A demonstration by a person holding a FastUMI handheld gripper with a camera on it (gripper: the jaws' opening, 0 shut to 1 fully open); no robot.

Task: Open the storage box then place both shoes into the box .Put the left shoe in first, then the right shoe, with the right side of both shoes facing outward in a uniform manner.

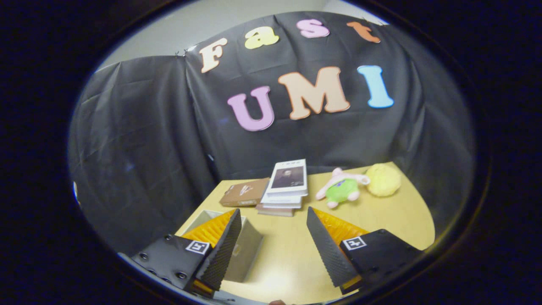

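Note:
My gripper (274, 217) is open and held above the yellow table (381, 224), with nothing between its fingers. A grey storage box (247, 250) with an open top sits on the table, partly hidden behind my left finger (224, 250). My right finger (328, 250) hangs over bare tabletop. Only the box's near side wall and a strip of its pale rim show.
Beyond the fingers a stack of books (286, 186) and a brown flat book (245, 192) lie near the table's back edge. A green and pink plush toy (343, 188) and a yellow plush ball (383, 180) sit to their right. Black cloth walls the booth.

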